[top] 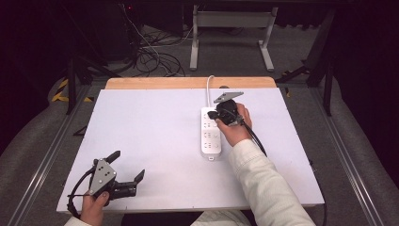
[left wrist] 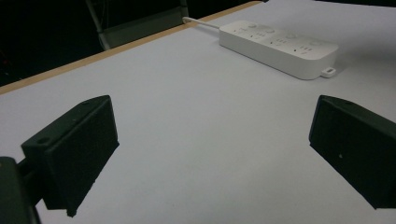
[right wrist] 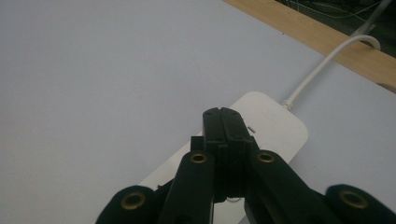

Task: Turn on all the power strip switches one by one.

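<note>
Power strip: a white power strip (top: 211, 132) lay right of the middle of the white table (top: 141, 141), its long axis running near to far, with its white cord (top: 208, 89) leaving the far end over the wooden far edge.
Right gripper: the right gripper (top: 220, 114) sat over the far end of the strip, touching or just above it, with its jaws pressed together and nothing seen between them.
Left gripper: the left gripper (top: 128, 165) was held low at the near left corner of the table, well apart from the strip, with its jaws spread wide and empty.
Key relation: the strip lay directly beneath the right gripper's tips, so the right hand (top: 235, 129) was by far the nearer; any press or grasp would likely come straight down at the far end.
Right gripper view: it showed the closed jaws (right wrist: 224, 122) over the rounded far end of the strip (right wrist: 275, 123) beside the cord exit, a detail the hand hid from above.
Left gripper view: it showed the whole strip (left wrist: 279, 46) from the side, with its sockets and near hanging tab clear; whether a switch sat under the right gripper could not be told.
</note>
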### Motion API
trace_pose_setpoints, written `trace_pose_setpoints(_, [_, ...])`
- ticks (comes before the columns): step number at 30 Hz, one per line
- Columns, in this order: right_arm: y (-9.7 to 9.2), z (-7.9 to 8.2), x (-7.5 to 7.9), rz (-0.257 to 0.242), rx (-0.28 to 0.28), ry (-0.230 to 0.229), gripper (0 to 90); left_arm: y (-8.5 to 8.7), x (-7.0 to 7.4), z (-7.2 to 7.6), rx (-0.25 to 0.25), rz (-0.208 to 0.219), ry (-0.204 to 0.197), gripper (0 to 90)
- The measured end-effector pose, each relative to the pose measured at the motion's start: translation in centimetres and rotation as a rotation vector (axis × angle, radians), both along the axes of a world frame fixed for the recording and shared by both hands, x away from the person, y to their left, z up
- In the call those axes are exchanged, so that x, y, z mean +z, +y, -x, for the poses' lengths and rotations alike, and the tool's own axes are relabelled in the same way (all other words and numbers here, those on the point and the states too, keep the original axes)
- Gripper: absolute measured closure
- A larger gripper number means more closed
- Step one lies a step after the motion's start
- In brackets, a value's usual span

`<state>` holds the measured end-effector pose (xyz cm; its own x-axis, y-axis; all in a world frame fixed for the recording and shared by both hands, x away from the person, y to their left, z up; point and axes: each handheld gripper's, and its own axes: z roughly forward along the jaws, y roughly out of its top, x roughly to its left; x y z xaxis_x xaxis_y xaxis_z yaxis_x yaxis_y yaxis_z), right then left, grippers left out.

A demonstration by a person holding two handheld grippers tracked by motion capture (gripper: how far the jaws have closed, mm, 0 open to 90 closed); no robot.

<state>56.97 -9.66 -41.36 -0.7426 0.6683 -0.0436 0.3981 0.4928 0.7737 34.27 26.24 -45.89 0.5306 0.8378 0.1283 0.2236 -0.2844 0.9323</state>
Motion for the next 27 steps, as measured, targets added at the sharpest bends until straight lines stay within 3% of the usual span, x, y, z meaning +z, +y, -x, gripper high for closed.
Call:
trace_pose_setpoints(10, [0.0, -1.8, 0.4, -0.014, -0.007, -0.001, 90.0, 0.0, 0.0, 0.0, 0.0, -0.004, 0.001, 1.7])
trace_pose_setpoints(17, [-0.1, -3.5, -1.0, 0.005, -0.024, 0.012, 90.0, 0.1, 0.0, -0.1, 0.002, -0.006, -0.002, 1.7])
trace_pose_setpoints(27, [-0.2, -4.4, -2.5, 0.045, -0.047, 0.038, 90.0, 0.1, 0.0, -0.1, 0.0, -0.002, 0.001, 1.7])
